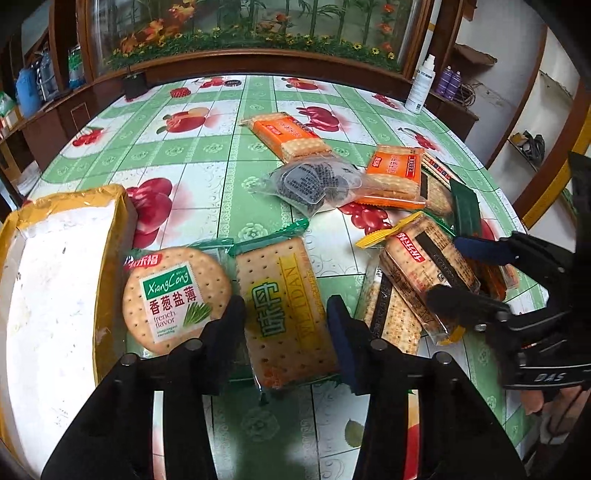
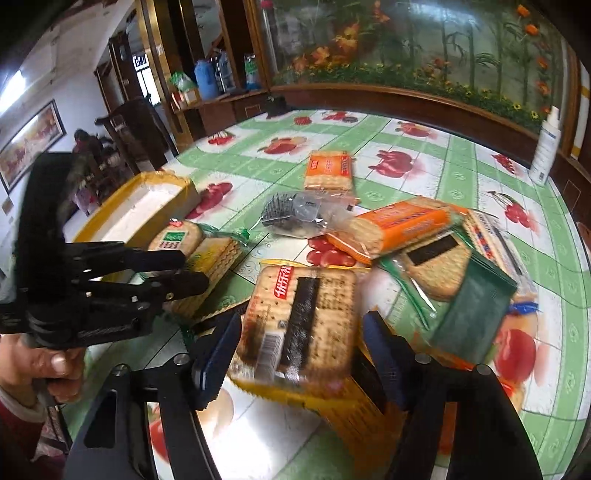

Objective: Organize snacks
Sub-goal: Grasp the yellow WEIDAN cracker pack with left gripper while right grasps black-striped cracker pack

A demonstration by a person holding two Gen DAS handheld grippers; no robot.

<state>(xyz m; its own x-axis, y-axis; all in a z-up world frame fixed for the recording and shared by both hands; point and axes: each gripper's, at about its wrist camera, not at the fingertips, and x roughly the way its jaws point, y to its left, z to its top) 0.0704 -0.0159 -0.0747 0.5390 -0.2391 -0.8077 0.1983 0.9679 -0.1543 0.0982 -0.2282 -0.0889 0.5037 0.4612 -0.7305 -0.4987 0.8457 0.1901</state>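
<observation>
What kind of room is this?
Probably a home dining room: a table with a fruit-print tablecloth, a wooden cabinet with a flower-painted glass panel, and a framed picture on the wall.

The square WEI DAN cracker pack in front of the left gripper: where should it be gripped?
Grip the WEI DAN cracker pack across its two long edges, coming from its near short end. It lies flat, lengthwise between the open fingers of the left gripper, and the round XiangCong pack crowds its left side.

- L gripper (image 1: 286, 332): black frame showing round silver screw heads, blue ribbed pads (image 1: 341, 343).
- R gripper (image 2: 299, 354): black, wearing white "DAS" lettering.
- Hand (image 2: 40, 369): bare skin, red sleeve showing.
</observation>
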